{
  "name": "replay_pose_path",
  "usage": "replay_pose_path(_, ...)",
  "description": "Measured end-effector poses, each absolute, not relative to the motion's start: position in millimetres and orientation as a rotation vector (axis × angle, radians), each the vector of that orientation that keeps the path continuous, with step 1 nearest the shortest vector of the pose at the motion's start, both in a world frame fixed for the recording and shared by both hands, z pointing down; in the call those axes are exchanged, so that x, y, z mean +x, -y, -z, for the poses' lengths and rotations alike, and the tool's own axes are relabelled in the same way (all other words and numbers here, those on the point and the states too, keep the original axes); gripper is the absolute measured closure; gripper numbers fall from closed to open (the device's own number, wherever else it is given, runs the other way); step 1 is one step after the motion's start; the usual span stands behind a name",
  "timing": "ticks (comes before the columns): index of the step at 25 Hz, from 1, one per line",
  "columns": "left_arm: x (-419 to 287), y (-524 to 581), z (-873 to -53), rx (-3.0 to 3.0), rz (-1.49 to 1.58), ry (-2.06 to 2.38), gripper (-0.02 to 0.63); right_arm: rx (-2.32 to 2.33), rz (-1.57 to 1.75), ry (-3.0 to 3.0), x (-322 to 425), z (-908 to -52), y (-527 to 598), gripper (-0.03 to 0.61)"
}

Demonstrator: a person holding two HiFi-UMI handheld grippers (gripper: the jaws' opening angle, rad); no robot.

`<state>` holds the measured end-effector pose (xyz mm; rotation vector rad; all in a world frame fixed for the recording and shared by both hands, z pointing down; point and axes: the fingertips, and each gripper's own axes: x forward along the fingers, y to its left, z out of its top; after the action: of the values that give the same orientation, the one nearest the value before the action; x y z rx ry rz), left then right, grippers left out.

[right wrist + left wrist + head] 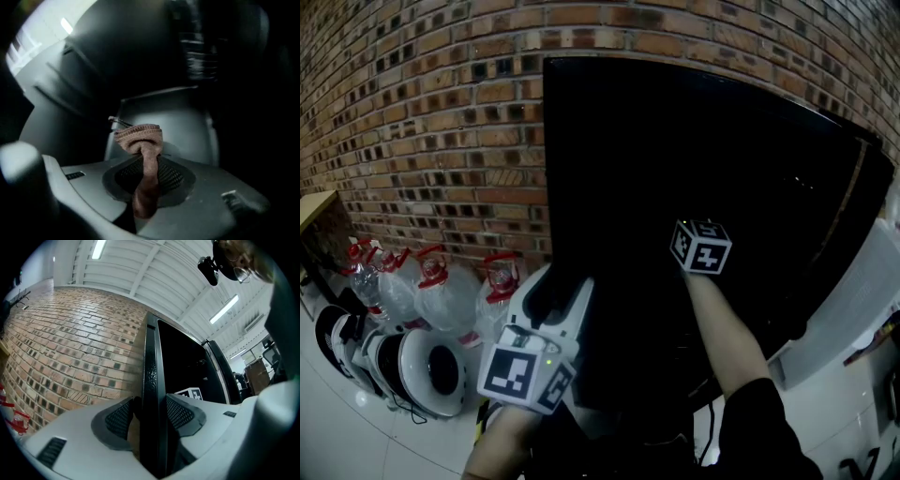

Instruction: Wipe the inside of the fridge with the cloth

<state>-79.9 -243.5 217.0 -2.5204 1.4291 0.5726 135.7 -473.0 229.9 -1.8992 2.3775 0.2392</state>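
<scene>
1. The fridge (675,141) stood against the brick wall (422,122), which ran on to its left.
2. Water bottles (441,291) stood on the floor (356,441) left of the fridge, at the wall's foot, with round items (422,370) in front of them.
3. The left gripper (151,416) clamped the fridge's left edge.
4. The right gripper (149,171) reached inside the fridge, to the right of the left gripper, with the cloth (140,138) pinched between its jaws.

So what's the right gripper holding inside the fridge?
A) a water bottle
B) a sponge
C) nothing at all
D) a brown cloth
D: the right gripper view shows the right gripper with its jaws pinched shut on a brown cloth, which bunches up just past their tips.
</scene>
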Motion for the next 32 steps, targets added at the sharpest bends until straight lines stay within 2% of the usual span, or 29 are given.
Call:
replay_pose_path(7,-77,245,-218,-2.515,-0.544,-1.441,0.396,-1.735,-0.237,-2.581,39,-262,490,0.499)
replay_pose_path(11,-77,246,-219,-2.515,-0.533,-1.453,0.396,-1.759,-0.202,-2.6,23,-279,509,0.499)
replay_pose_path(32,-81,246,-219,-2.511,-0.573,-1.463,0.394,-2.185,-0.31,-2.345,143,-279,507,0.499)
